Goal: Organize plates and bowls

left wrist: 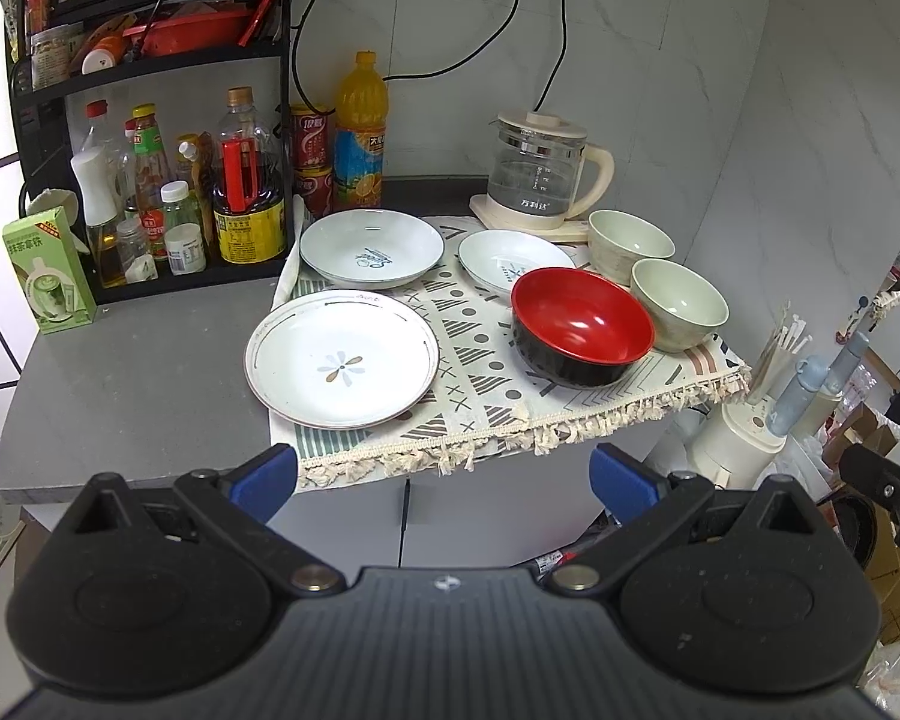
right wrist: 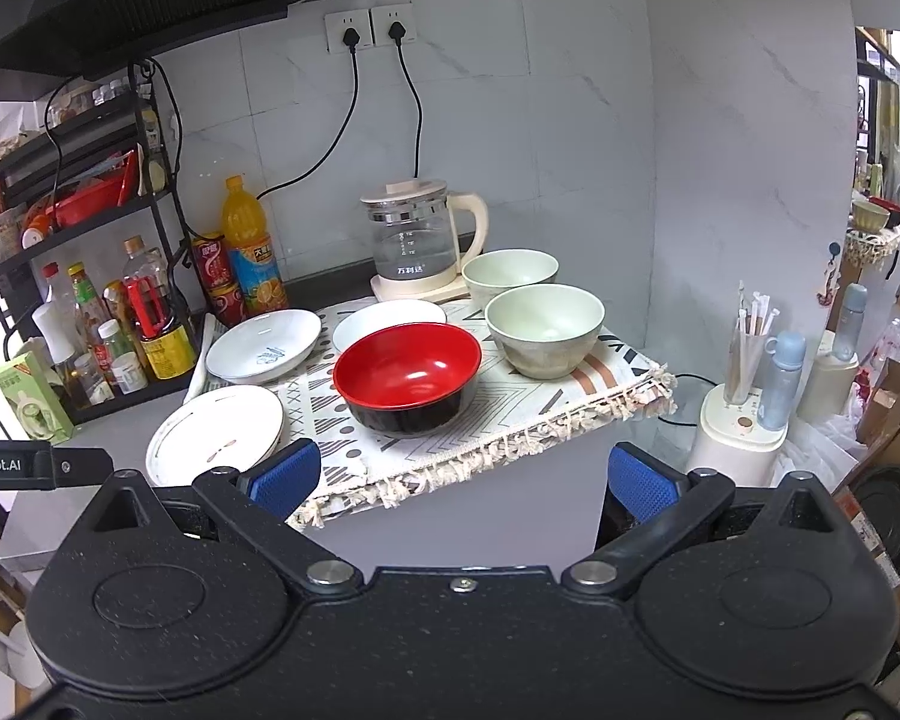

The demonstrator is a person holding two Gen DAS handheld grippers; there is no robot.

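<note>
Both claws, left claw [left wrist: 444, 480] and right claw [right wrist: 465, 483], gape empty; red bowl [right wrist: 407, 375] half-hides a plate [right wrist: 384, 318].

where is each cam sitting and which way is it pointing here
Left wrist: on the left gripper, held off the counter's front edge, looking down and forward at the flower plate and red bowl; its open blue fingers show, and part of the other gripper at far right.
Right wrist: on the right gripper, further right, facing the red bowl and green bowls; open fingers show, and the left gripper's body at far left.
Shared: same dishes, fringed mat, kettle.
</note>
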